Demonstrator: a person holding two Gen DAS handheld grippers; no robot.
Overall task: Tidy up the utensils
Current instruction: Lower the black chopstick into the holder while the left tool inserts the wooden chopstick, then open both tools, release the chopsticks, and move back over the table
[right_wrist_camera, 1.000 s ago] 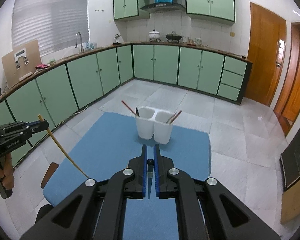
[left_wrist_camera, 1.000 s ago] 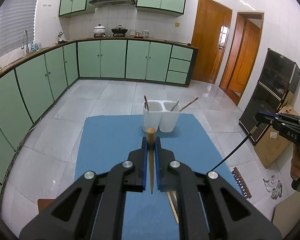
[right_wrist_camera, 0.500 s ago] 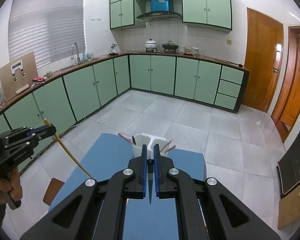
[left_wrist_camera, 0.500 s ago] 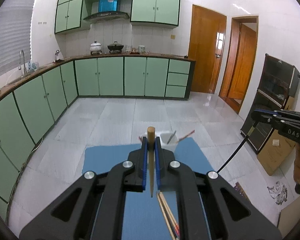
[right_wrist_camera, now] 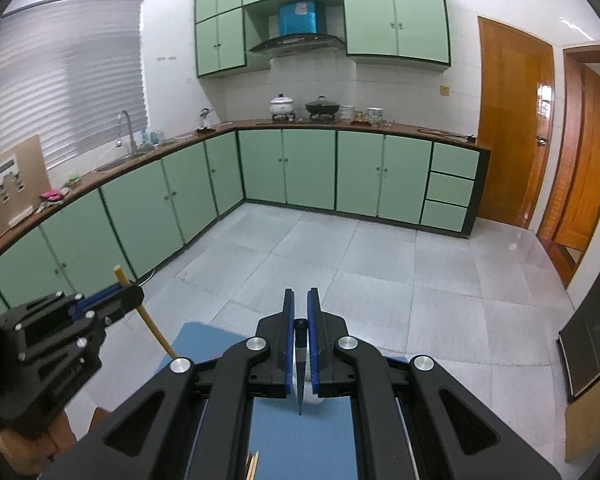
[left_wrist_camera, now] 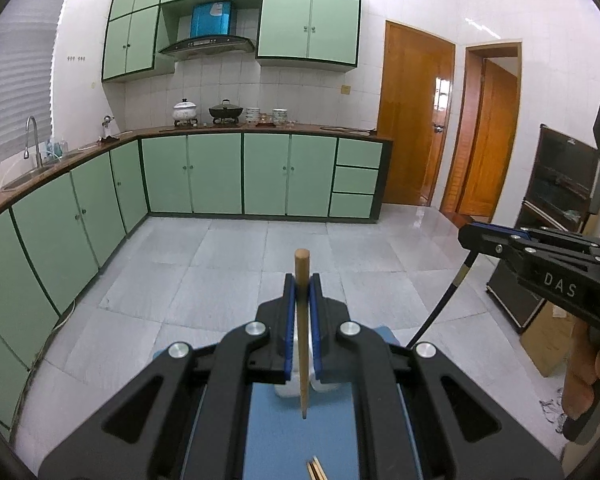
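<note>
Green kitchen cabinets [left_wrist_camera: 240, 176] line the far walls, with pale floor tiles between them and us, and two wooden doors [left_wrist_camera: 416, 120] to the right. Close below us is the table [left_wrist_camera: 300, 440], covered in blue.

We see the left hand-held gripper [left_wrist_camera: 302, 300] clamped on a light wooden chopstick [left_wrist_camera: 302, 320]. The stick stands nearly upright between the blue pads: its blunt end rises above the fingertips and its thin end points down toward the table. Behind it, just past the fingers, a white utensil holder [left_wrist_camera: 286, 390] sits on the table, mostly hidden.

We see the right hand-held gripper [right_wrist_camera: 300, 316] clamped on a black chopstick [right_wrist_camera: 300, 364], its top end set low between the pads and its tip pointing down, with the white holder partly visible behind it.

The left view alone shows the right hand-held gripper from the side, the black stick slanting down from it, and a hand [left_wrist_camera: 588, 368] around its handle. It also shows a few loose chopsticks [left_wrist_camera: 315, 470] at the table's near edge. The right view alone shows the left hand-held gripper from the side with the wooden stick slanting below it, plus a window blind [right_wrist_camera: 68, 76] and a sink tap [right_wrist_camera: 126, 128].
</note>
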